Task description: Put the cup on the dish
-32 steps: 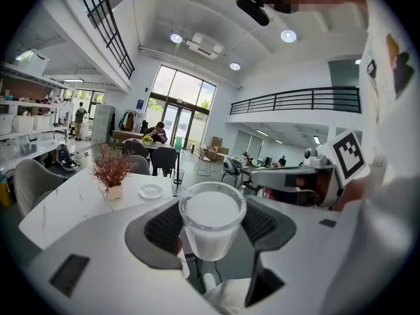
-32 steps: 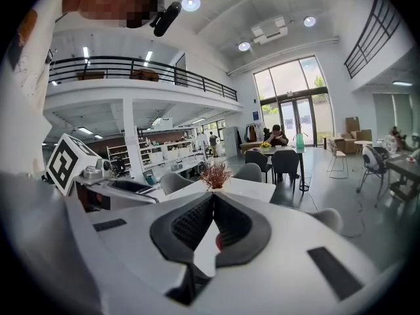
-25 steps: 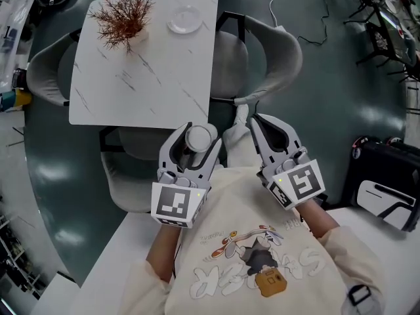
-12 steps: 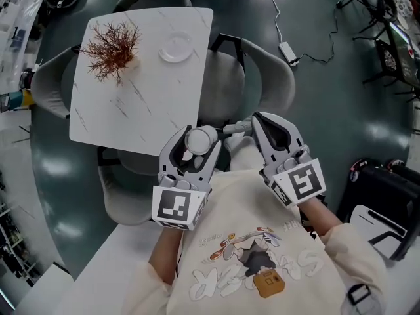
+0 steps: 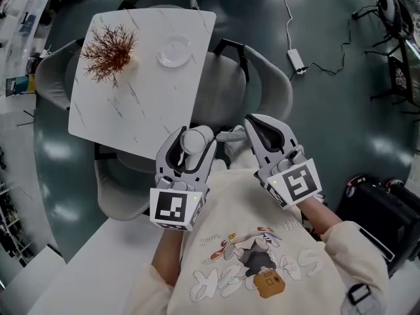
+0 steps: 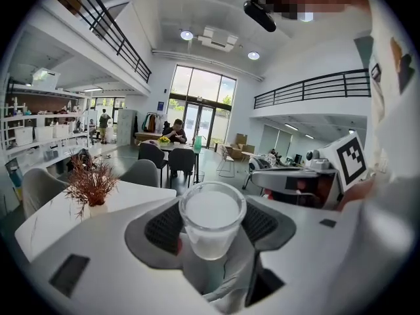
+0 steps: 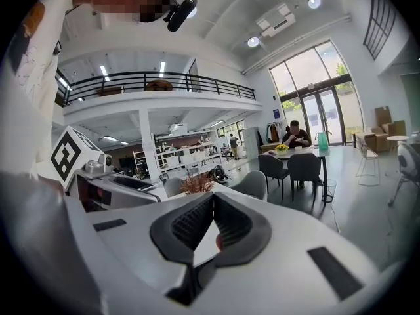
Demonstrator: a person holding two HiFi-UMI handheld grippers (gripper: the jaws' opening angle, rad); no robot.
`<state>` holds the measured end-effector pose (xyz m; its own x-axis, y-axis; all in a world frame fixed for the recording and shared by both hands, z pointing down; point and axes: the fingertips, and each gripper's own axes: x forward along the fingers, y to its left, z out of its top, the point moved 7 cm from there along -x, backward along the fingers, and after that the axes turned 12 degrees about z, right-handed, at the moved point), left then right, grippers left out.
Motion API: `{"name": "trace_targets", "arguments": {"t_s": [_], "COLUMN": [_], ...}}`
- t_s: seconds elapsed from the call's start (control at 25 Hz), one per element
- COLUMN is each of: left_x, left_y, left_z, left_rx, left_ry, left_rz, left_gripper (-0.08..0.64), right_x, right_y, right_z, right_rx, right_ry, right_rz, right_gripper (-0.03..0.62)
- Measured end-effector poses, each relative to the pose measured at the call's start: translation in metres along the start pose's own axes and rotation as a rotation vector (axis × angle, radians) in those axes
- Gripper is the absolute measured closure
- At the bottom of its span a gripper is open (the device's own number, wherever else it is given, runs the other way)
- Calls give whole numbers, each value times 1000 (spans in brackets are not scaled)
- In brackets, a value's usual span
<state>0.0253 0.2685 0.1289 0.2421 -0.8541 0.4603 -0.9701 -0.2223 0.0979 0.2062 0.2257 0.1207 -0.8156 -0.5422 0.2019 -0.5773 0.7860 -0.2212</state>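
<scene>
A clear plastic cup (image 5: 196, 142) stands upright between the pads of my left gripper (image 5: 195, 136), which is shut on it just short of the near edge of the white marble table (image 5: 131, 104). In the left gripper view the cup (image 6: 211, 218) fills the middle and both pads press its sides. The small clear dish (image 5: 174, 50) lies at the table's far side, right of a dried red plant (image 5: 106, 44). My right gripper (image 5: 251, 121) is held beside the left one, over a chair; its fingertips meet in the right gripper view (image 7: 213, 195), with nothing between them.
Grey chairs stand at the table's right (image 5: 262, 77), left (image 5: 52, 77) and near side (image 5: 121, 182). A cable with a power adapter (image 5: 295, 59) lies on the dark floor. A black case (image 5: 380, 209) sits at the right. The plant (image 6: 92, 184) shows ahead on the left.
Both grippers have come a little closer to the table's near edge, and the table has slid lower and nearer in the head view. The cup stays in the left gripper.
</scene>
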Motion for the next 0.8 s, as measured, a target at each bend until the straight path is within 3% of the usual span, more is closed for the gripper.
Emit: {"name": "trace_targets", "arguments": {"t_s": [0.36,0.8], "left_x": [23,65], "left_y": [3,35], "left_z": [4,30], "left_rx": [-6,4], "left_ry": [32,-4], "left_rz": [22,15], "left_gripper": [283,282], "right_x": [13,44], "right_y": [-25,-47], "right_z": [2,11], "right_rx": [19,22], "right_ry": [-3,17], "right_rz": [16,-18], "right_gripper": [588,586]}}
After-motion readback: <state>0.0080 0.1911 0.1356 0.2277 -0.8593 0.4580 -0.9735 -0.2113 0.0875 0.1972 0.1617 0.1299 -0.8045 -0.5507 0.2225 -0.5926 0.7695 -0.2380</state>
